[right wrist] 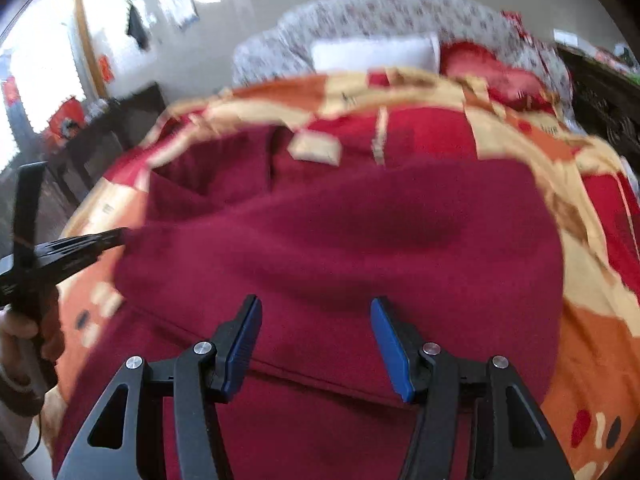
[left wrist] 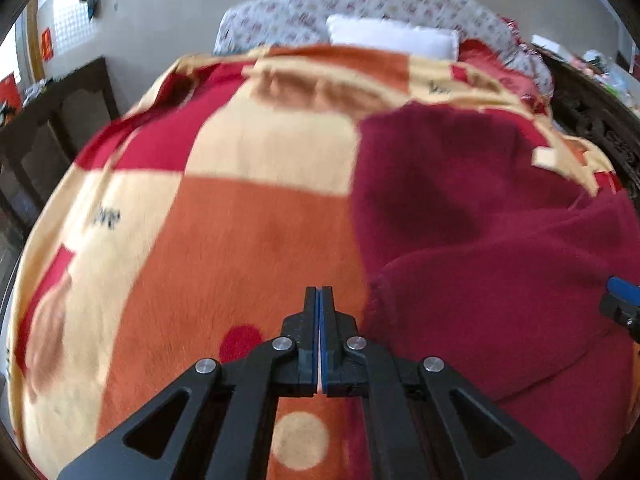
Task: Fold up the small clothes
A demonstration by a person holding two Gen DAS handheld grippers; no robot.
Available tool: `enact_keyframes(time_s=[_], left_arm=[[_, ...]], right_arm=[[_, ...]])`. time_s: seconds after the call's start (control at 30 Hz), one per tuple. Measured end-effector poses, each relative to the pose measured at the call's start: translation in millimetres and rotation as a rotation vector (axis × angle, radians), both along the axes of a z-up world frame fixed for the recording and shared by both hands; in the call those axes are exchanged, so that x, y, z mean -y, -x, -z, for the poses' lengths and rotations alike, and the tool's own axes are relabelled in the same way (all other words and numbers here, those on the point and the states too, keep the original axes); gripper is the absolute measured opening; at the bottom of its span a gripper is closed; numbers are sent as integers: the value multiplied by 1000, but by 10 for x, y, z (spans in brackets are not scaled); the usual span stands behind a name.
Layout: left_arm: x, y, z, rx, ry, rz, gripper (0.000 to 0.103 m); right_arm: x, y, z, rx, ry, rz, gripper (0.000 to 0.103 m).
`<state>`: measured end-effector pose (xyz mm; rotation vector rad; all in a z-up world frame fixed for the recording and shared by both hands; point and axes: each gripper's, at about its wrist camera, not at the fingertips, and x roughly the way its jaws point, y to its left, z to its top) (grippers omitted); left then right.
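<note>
While one fuzzy maroon garment (right wrist: 340, 240) lies rumpled on the checked fleece blanket (left wrist: 240, 220), the left hand-held gripper (left wrist: 319, 292) is pressed together empty and the right hand-held gripper (right wrist: 316, 308) is spread.

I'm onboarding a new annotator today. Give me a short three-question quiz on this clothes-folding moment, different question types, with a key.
1. True or false: the left gripper has its jaws wide apart.
2. Multiple choice: the right gripper hangs over A) the white pillow, B) the dark red garment, C) bare floor.
3. Fill in: the garment lies on a patterned ____ in orange, cream and red.

Key
1. False: its blue pads are pressed together, with no cloth seen between the tips.
2. B; its jaws stand open and the pads press on nothing.
3. Blanket.
</note>
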<state>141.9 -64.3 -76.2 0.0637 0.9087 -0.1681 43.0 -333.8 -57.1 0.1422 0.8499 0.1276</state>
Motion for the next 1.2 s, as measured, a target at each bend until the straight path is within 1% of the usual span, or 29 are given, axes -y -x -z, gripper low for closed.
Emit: enact_keyframes(time_s=[0.07,0.13,0.27,0.4,0.47,0.5,0.53,0.57,0.6,0.63,0.7,0.73,0.87,1.0,1.1,1.2], left_arm=[[-62,1,23,-7,17,-8,0],[-108,30,-15,0,28,-12,0],[-157,94,-159,24,49,-6,0],[-170,177,-243,26,80,6,0],[-166,212,-265,18,90,15,3],[-159,219,-267,15,92,16,10],[-161,240,-269,10,97,19,22],[-163,266,-269,6,104,23,30],[-170,295,-270,8,113,25,41],[-175,318,-270,13,116,24,44],[-170,349,-261,12,114,23,44],[-172,357,-248,2,115,23,47],[-216,397,-206,-27,151,20,53],[-352,469,-176,-25,193,3,65],[-476,502,-132,-22,216,-24,66],[-548,484,-72,-35,221,-46,66]], right_arm=[[17,45,-26,16,-16,6,61],[14,108,-104,39,-29,0,61],[-18,233,-246,79,5,-20,61],[19,309,-277,83,-9,-15,61],[36,331,-262,76,-13,-9,61],[43,342,-250,71,-15,-6,61],[48,356,-243,68,-17,-3,61],[55,370,-239,66,-22,-1,61],[59,382,-239,66,-27,-1,61],[60,397,-239,67,-33,-1,61],[50,418,-246,70,-35,-2,61],[45,429,-252,72,-34,-4,61],[41,459,-264,76,-40,-6,63],[57,485,-272,80,-52,2,66],[72,487,-275,83,-56,7,67],[91,488,-259,88,-64,13,67]])
